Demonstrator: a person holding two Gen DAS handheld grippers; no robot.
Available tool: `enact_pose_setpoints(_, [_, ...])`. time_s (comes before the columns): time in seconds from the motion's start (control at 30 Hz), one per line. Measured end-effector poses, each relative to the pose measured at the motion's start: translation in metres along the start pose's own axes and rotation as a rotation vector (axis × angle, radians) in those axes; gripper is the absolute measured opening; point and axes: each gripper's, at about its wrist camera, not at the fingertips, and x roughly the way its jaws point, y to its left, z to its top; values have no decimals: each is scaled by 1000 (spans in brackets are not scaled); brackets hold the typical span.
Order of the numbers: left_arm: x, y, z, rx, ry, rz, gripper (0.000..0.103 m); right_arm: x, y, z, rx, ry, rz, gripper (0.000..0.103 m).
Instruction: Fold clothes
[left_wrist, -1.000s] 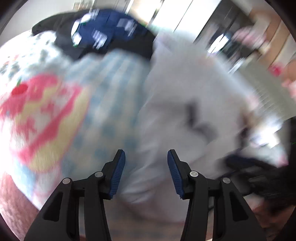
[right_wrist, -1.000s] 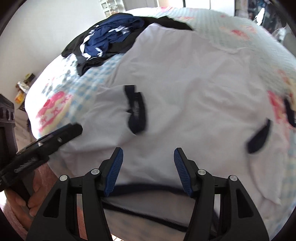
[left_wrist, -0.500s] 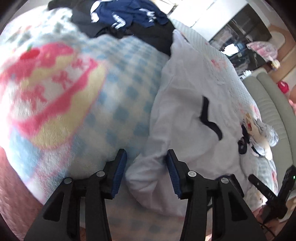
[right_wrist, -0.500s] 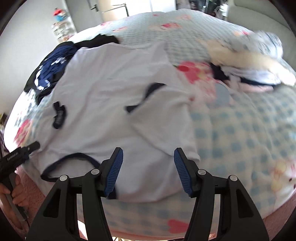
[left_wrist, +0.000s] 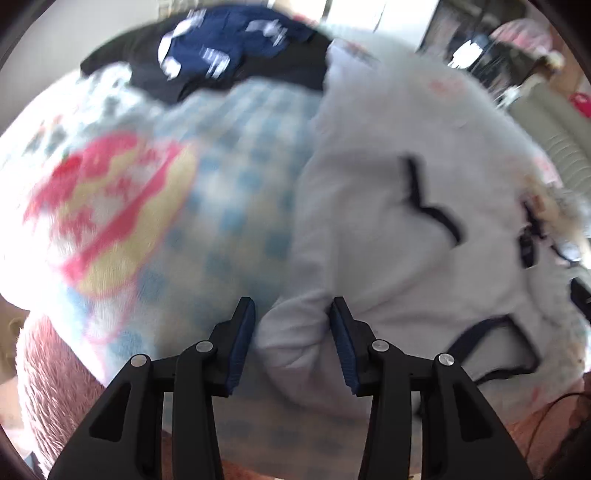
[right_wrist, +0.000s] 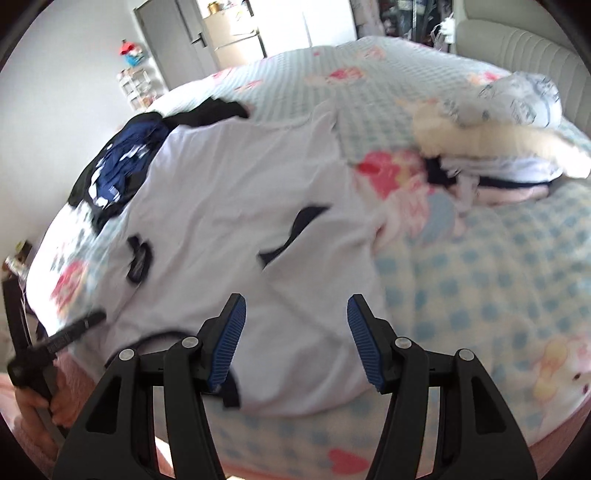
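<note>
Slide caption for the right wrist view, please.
Open right gripper hovering over a white navy-trimmed T-shirt spread on a blue-checked floral quilt.

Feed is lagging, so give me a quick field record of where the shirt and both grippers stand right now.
garment: white T-shirt with navy trim, spread on the checked bedspread
left gripper: open, a bunched fold of the shirt's edge between the fingers
right gripper: open, over the shirt's near part, gripping nothing
other clothes: dark navy pile beyond the shirt; light pile at far right
</note>
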Motion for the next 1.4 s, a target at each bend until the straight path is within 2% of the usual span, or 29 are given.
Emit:
enact_pose_setpoints(0.13, [-20, 7, 0, -16, -57, -102, 46, 15, -13, 2, 0, 27, -103, 59])
enact_pose_setpoints(0.2, [-20, 12, 0, -34, -72, -161, 49, 36, -13, -14, -42, 102, -118, 61])
enact_pose_setpoints(0.27, [-6, 18, 1, -66, -30, -131, 48, 60, -14, -31, -88, 184, -128, 62])
enact_pose_setpoints(0.33, [-5, 15, -1, -72, -19, -114, 44, 62, -12, -39, -97, 178, -141, 62])
enact_pose_setpoints(0.43, [-36, 14, -3, -78, -153, -188, 48, 47, -15, -38, -89, 152, -154, 62])
enact_pose_setpoints(0.5, [-43, 12, -4, -57, -171, -224, 50, 35, -19, -35, -80, 136, -161, 62])
enact_pose_setpoints(0.53, [-40, 12, -5, -56, -161, -227, 50, 27, -21, -34, -68, 113, -156, 62])
enact_pose_setpoints(0.6, [-23, 17, -7, -85, -102, -187, 50, 13, -29, -31, -15, 50, -122, 62])
enact_pose_setpoints(0.63, [-19, 18, -7, -95, -88, -172, 46, 11, -31, -29, 5, 35, -105, 62])
enact_pose_setpoints(0.7, [-13, 20, -7, -110, -66, -149, 44, 23, -34, -30, 8, 86, -98, 62])
enact_pose_setpoints(0.73, [-15, 21, -8, -112, -71, -162, 44, 32, -35, -31, -3, 127, -112, 60])
enact_pose_setpoints(0.77, [-18, 23, -9, -114, -78, -179, 44, 36, -36, -35, -10, 159, -132, 59])
enact_pose_setpoints(0.8, [-20, 26, -10, -127, -82, -209, 44, 32, -39, -40, 1, 153, -117, 59])
enact_pose_setpoints(0.87, [-23, 33, -12, -170, -86, -315, 45, 17, -48, -44, 57, 120, -66, 59])
enact_pose_setpoints(0.97, [-30, 36, -17, -181, -111, -435, 47, -2, -54, -42, 87, 64, -31, 61])
enact_pose_setpoints(1.1, [-25, 29, -15, -150, -88, -346, 47, 4, -59, -37, 109, 60, -47, 61])
enact_pose_setpoints(1.13, [-24, 27, -14, -141, -82, -322, 43, 6, -60, -36, 115, 60, -51, 61])
enact_pose_setpoints(1.2, [-22, 23, -13, -125, -69, -273, 42, 15, -57, -41, 113, 126, -107, 61])
enact_pose_setpoints(1.3, [-18, 17, -10, -101, -51, -200, 43, 11, -58, -46, 121, 147, -118, 61])
enact_pose_setpoints(1.33, [-19, 18, -11, -112, -49, -230, 44, 5, -58, -46, 120, 129, -98, 61])
enact_pose_setpoints(1.4, [-21, 21, -12, -132, -49, -232, 47, -6, -57, -44, 115, 82, -46, 61])
